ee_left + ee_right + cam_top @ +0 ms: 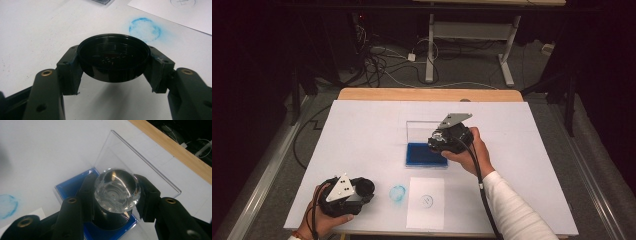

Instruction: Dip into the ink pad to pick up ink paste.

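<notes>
Left tongs: we see our left tongs (362,191) at the near left of the white surface (362,130), gripped in a hand (324,220); they are clamped on a round black plastic lid (113,60), 1 jaw on each side of its rim.
Black lid: in the left gripper view it hangs clear of the surface, open side up, tilted a little toward the camera.
Blue smudge: just beyond the lid we see a round blue ink ring (145,28) printed on the surface; in the high view it lies between the left tongs and the paper.
Paper: a white rectangular sheet (426,202) lies at the near edge, right of the smudge, with a faint circle mark on it.
Right tongs: we see our right tongs (435,143) farther back, near the middle of the surface, held over the blue pad; they are closed on a stamp with a clear faceted knob top and dark round body (117,187).
Stamp: its dark base sits down on the pad, upright, the 2 jaws pinching it just below the knob.
Ink pad: a blue square pad in a clear plastic case (67,186), its clear lid (140,162) standing open behind it.
</notes>
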### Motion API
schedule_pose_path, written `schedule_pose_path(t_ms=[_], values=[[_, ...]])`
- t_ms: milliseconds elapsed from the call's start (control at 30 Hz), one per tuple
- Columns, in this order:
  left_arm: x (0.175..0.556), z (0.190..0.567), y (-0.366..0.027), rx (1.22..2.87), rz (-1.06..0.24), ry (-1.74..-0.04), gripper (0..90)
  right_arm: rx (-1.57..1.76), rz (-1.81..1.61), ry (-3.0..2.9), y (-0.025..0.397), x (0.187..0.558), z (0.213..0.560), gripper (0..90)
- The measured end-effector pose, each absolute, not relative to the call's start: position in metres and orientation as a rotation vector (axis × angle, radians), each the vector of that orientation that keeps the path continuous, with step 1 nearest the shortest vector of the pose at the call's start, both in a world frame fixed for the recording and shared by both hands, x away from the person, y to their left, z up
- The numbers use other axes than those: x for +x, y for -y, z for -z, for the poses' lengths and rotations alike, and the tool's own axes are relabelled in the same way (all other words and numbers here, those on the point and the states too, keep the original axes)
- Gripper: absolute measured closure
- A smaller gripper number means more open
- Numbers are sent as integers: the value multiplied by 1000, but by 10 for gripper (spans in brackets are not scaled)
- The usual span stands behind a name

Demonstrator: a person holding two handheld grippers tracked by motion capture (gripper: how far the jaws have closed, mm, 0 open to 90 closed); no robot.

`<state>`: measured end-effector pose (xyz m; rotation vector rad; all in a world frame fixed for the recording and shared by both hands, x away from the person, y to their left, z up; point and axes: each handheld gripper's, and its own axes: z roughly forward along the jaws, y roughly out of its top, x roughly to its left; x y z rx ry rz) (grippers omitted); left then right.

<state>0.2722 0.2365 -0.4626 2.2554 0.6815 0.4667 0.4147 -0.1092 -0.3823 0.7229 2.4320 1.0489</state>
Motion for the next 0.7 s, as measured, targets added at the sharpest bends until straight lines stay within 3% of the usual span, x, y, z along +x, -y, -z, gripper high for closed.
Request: schedule_pose_path(t_ms=[233,700], values=[[272,462,-236,2256,-467,-679,365,732,-1042,-2440,109,413,382,568],[272,463,-236,2263,-461,-677,365,779,-990,-2485,105,420,416,568]])
